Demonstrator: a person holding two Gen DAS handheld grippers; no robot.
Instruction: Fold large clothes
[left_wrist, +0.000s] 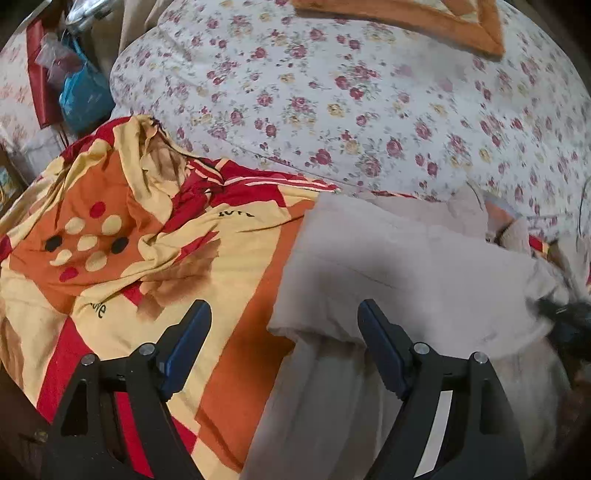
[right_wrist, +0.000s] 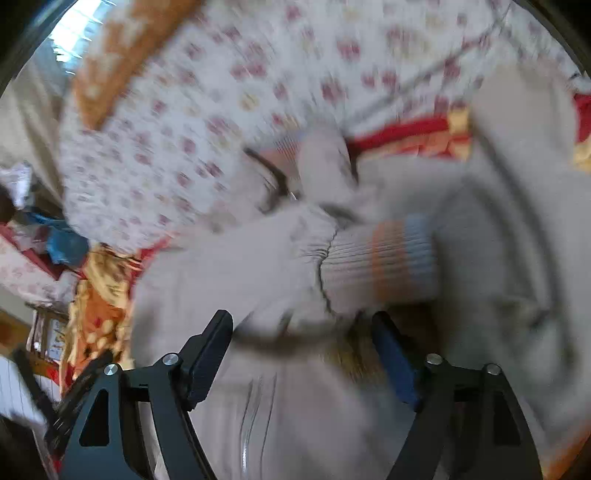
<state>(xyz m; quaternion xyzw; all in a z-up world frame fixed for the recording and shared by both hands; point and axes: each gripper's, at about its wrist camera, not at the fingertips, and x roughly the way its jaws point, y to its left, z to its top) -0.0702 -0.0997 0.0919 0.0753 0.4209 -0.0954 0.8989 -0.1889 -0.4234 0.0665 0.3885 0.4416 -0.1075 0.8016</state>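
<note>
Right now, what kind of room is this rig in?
Most likely a bedroom at home. A white quilt with a red rose print and an orange, red and yellow patterned bedsheet cover a bed, and a pale grey-beige garment lies on it. Bags and clutter sit beside it.

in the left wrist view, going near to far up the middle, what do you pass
The open left gripper → pale grey garment lying flat → red, orange and yellow patterned blanket, its striped edge → white quilt with small red roses → orange-bordered cushion at the top edge.
</note>
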